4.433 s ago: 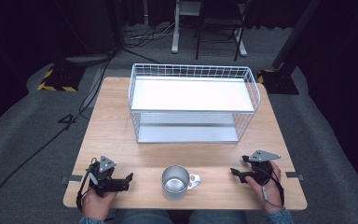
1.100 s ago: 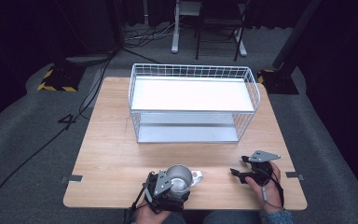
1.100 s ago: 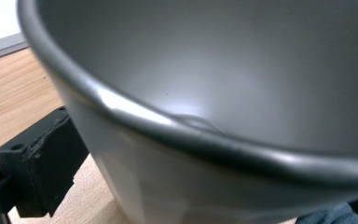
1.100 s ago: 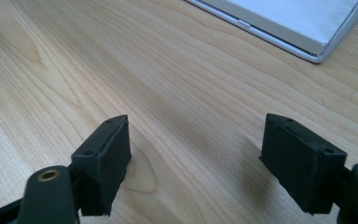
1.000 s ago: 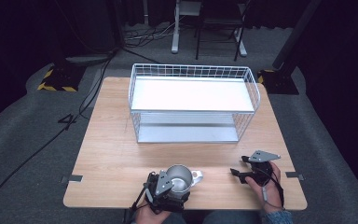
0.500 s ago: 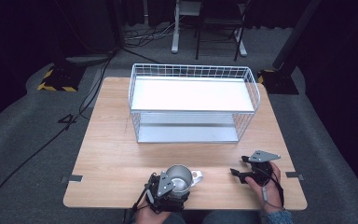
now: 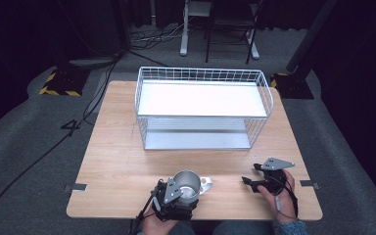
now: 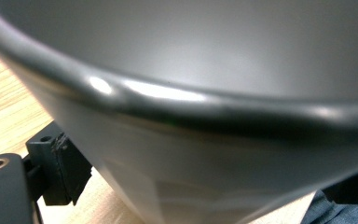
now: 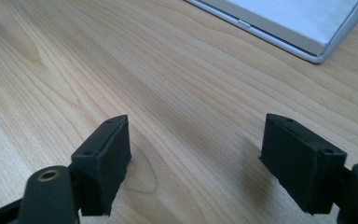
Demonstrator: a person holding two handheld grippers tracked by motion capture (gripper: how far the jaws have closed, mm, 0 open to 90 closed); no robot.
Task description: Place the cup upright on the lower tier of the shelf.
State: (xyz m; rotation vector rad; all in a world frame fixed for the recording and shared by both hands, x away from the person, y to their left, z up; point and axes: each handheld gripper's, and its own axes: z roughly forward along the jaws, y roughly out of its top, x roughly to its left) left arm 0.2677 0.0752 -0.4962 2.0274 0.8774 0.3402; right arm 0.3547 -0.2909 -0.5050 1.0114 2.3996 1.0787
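1. The metal mug [image 7: 187, 184] sits right at the near edge of the table [image 7: 117, 161], with the left gripper [image 7: 176, 198] wrapped around it from the person's side. In the left gripper view the mug wall [image 8: 205, 154] is jammed up against the camera and one black pad [image 8: 60, 170] sits beside it, but I can't tell if the jaws are actually clamped yet.
2. The right gripper [image 7: 254, 183] rests off to the mug's right, jaws wide apart over bare wood [image 9: 182, 84].
3. Risk: smooth, tapered metal could slip or tip if lifted on a loose pinch, and it's close enough to the edge to go over.
4. The wire basket [image 7: 203, 105] stands well beyond both tongs; its rim could catch the mug's handle [image 7: 206, 184].
5. No brands or writing readable anywhere.
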